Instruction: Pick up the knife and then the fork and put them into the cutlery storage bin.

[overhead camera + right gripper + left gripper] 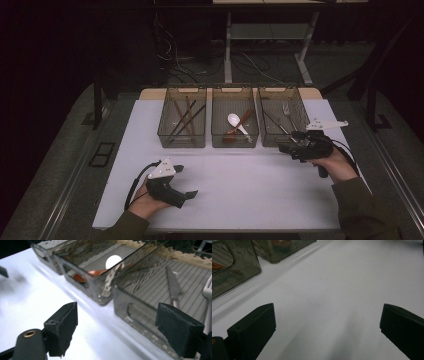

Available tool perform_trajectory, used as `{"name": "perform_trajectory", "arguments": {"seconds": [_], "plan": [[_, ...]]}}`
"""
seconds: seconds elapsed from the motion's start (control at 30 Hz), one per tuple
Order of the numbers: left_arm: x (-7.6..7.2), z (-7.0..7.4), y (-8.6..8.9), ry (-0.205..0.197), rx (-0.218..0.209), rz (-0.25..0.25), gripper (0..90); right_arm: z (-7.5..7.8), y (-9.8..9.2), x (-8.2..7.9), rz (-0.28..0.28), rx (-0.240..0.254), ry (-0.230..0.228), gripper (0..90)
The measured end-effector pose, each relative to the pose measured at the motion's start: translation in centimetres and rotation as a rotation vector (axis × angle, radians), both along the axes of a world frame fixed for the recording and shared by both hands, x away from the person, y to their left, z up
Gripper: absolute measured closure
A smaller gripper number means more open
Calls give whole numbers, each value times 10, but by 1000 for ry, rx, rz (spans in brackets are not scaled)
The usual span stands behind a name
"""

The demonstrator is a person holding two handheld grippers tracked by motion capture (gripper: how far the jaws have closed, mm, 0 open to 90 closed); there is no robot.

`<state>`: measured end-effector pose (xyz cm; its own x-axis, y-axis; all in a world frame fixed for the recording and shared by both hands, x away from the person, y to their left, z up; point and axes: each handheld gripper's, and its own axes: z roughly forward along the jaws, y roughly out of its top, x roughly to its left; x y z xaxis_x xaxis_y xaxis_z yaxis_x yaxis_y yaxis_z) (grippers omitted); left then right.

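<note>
**Right gripper near the cutlery bin, both grippers empty**

Two black jaws of the right gripper rise at the bottom of the right gripper view; they stand wide apart and nothing is between them. Just behind them, in the right half of that frame, is the right bin, a smoky see-through plastic box. Inside it lie a knife and a white fork, near each other on the ribbed floor.

In the high view this gripper is at the middle right of the frame, close to the front wall of the same bin. The left gripper rests at the lower left, well apart from the bins, its jaws also spread and empty.

I judge the knife to be thin, stiff and rather light, and probably slippery, because it looks like smooth metal. Lying flat, it gives little to catch; the best place to hold seems the handle, across its narrow width. The fork looks like plastic, very light, and may slide away.

A middle bin holds a white spoon and a brown one; the left bin holds chopsticks.

All three bins stand in a row at the far edge of a white, smooth table. Around it the room is dark, with cables on the floor at the top of the frame.
</note>
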<state>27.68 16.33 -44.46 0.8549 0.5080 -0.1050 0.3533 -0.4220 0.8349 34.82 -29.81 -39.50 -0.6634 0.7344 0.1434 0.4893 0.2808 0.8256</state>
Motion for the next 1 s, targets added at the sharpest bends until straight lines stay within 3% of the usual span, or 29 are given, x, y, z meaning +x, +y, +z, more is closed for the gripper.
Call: {"name": "perform_trajectory", "arguments": {"seconds": [0.37, 0.8, 1.0], "plan": [[0, 1, -2, -2, -9, 0, 0, -8, 0, -32, 27, 37, -44, 178], [-2, 2, -2, -1, -12, 0, 0, -26, 5, -61, 67, 55, -52, 165], [-3, 2, -1, -1, -15, 4, 0, -35, 11, -71, 97, 27, -59, 165]]}}
